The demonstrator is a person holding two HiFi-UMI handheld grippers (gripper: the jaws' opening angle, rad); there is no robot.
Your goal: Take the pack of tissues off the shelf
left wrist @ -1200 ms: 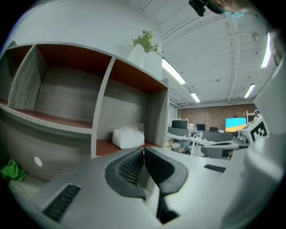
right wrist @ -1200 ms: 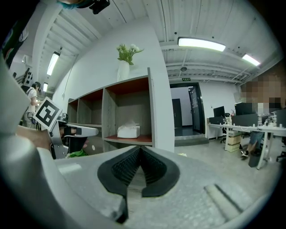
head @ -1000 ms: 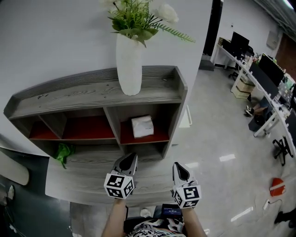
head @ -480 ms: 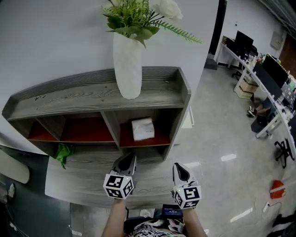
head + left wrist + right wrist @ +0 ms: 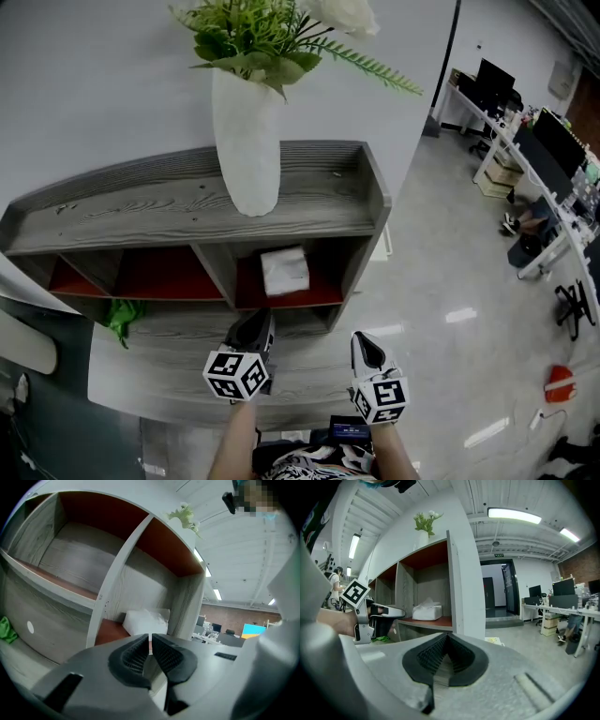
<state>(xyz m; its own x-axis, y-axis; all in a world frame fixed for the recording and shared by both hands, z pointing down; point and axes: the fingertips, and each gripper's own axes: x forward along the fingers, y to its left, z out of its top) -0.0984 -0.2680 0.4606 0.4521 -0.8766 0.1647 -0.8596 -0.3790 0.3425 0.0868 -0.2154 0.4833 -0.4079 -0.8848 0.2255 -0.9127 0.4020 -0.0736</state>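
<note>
A white pack of tissues [image 5: 285, 270] lies on the red floor of the right-hand compartment of a grey wooden shelf unit [image 5: 197, 202]. It also shows as the white pack of tissues [image 5: 146, 621] in the left gripper view and the pack [image 5: 427, 611] in the right gripper view. My left gripper [image 5: 255, 323] is shut and empty, its tips just in front of that compartment, short of the pack. The left gripper [image 5: 150, 640] points straight at the pack. My right gripper [image 5: 366, 345] is shut and empty, lower and to the right, outside the shelf side. The right gripper [image 5: 446, 639] has its jaws together.
A tall white vase [image 5: 246, 141] with green flowers stands on the shelf top. A green object [image 5: 120, 319] lies on the lower ledge at left. The compartment's divider [image 5: 119, 578] and side wall [image 5: 461, 583] flank the pack. Office desks [image 5: 553, 178] stand far right across the polished floor.
Both grippers have moved a little toward the shelf, the left one closer to the tissue compartment and slightly rolled. The head view has shifted, so the shelf looks nearer.
</note>
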